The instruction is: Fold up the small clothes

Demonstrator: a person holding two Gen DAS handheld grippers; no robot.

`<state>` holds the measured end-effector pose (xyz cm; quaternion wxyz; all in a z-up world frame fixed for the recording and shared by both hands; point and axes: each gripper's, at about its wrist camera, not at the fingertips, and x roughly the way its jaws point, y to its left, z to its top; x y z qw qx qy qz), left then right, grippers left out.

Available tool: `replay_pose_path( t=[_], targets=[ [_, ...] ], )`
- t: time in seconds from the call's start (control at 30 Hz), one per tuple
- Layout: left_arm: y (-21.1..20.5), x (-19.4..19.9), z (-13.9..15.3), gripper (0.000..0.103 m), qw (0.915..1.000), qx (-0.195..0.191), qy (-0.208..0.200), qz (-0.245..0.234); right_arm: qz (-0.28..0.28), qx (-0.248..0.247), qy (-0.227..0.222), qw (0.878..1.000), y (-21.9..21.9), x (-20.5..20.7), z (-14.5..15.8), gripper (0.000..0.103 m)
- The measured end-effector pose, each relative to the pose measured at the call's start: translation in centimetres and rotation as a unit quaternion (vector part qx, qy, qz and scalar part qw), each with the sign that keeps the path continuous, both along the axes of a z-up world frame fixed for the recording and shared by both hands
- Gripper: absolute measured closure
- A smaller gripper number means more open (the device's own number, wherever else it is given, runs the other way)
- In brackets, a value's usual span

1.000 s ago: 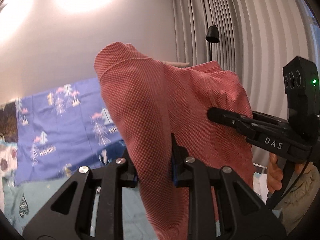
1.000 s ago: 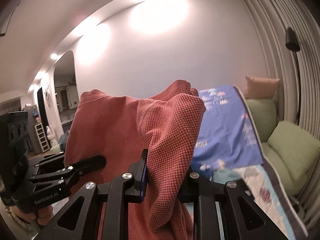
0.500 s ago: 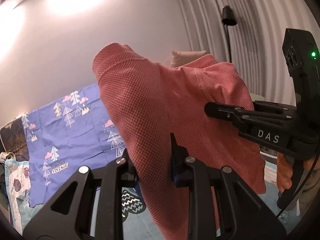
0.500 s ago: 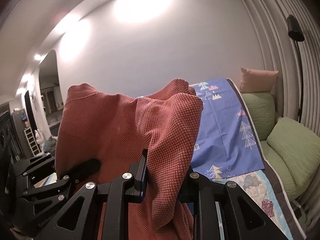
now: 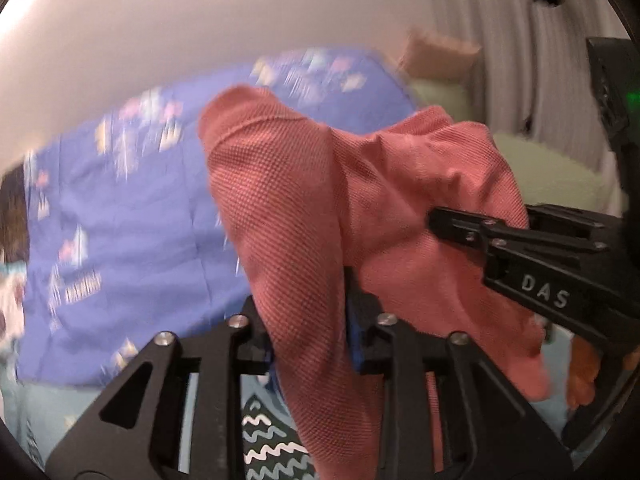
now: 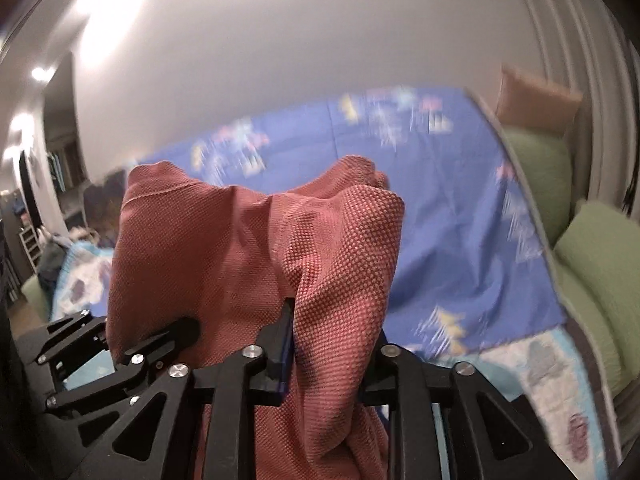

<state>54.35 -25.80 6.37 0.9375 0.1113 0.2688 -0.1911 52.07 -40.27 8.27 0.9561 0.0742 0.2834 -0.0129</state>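
A salmon-red knit garment [image 5: 280, 200] hangs bunched between both grippers above the bed. In the left wrist view my left gripper [image 5: 310, 320] has one gathered edge filling the gap between its fingers; its jaws are opening and the cloth still touches both pads. The right gripper [image 5: 444, 220] bites the other edge from the right, with a person's hand [image 5: 584, 380] on its grip. From the right wrist camera, the garment [image 6: 200, 240] fills my right gripper [image 6: 332, 344], whose jaws are opening too. The left gripper [image 6: 160, 344] shows at lower left on the cloth.
A blue sheet with tree prints [image 6: 460, 220] covers the bed, over a pale blue patterned quilt [image 6: 552, 372]. Green cushions [image 6: 592, 248] and a tan pillow [image 6: 532, 96] line the right side by grey curtains [image 5: 500, 40]. A dark cloth with white zigzags [image 5: 268, 432] lies below.
Both grippers have swung down and forward toward the bed with the garment; the blue sheet now fills more of each view and is blurred. Both pairs of fingers stand slightly wider apart.
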Motion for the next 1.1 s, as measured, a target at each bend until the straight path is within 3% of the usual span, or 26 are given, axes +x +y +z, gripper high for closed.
replay_pose_path(
  t=[0.07, 0.1, 0.13, 0.17, 0.2, 0.27, 0.33, 0.57, 0.7, 0.93, 1.03, 1.1],
  targets=[
    [0.2, 2.2, -4.1, 0.055, 0.9985, 0.034, 0.028, 0.034, -0.041, -0.016, 0.042, 0.998, -0.3, 2.1, -4.2, 0.069],
    [0.5, 2.7, -6.3, 0.055, 0.9969, 0.054, 0.017, 0.055, -0.057, -0.023, 0.062, 0.996, -0.6, 2.5, -6.3, 0.069],
    [1.0, 2.8, -7.3, 0.053, 0.9968, 0.048, 0.017, 0.061, -0.054, -0.016, 0.079, 0.995, -1.0, 2.8, -8.4, 0.067],
    [1.5, 2.8, -7.9, 0.051, 0.9974, 0.025, 0.021, 0.064, -0.047, 0.009, 0.067, 0.997, -1.6, 2.5, -9.8, 0.065],
    [2.2, 2.7, -8.2, 0.05, 0.9977, -0.009, 0.023, 0.063, -0.054, 0.034, 0.051, 0.997, -2.5, 2.0, -10.1, 0.06],
    [2.4, 2.5, -8.1, 0.049, 0.9977, -0.028, 0.021, 0.058, -0.061, 0.072, 0.05, 0.994, -3.8, 1.7, -10.2, 0.054],
    [2.3, 2.1, -7.8, 0.049, 0.9981, -0.021, 0.018, 0.056, -0.06, 0.075, 0.054, 0.994, -4.3, 1.5, -10.0, 0.051],
    [3.3, -1.3, -5.5, 0.047, 0.9995, -0.007, 0.01, 0.031, -0.064, -0.019, 0.016, 0.998, -1.8, -4.2, -5.6, 0.048],
    [4.2, -5.4, -3.4, 0.044, 0.9997, -0.016, 0.014, 0.015, -0.052, -0.056, -0.001, 0.997, 0.4, -10.6, -3.1, 0.047],
    [6.6, -14.9, 2.0, 0.031, 0.9981, -0.06, -0.008, -0.004, -0.037, -0.045, -0.034, 0.998, 3.9, -21.5, 0.5, 0.047],
    [8.0, -19.5, 4.1, 0.02, 0.9981, -0.056, -0.026, 0.005, -0.053, -0.068, -0.059, 0.995, 5.3, -26.0, 1.7, 0.046],
    [9.1, -22.2, 5.2, 0.019, 0.9977, -0.054, -0.04, 0.009, -0.06, -0.087, -0.065, 0.992, 6.4, -28.8, 2.2, 0.045]
  ],
)
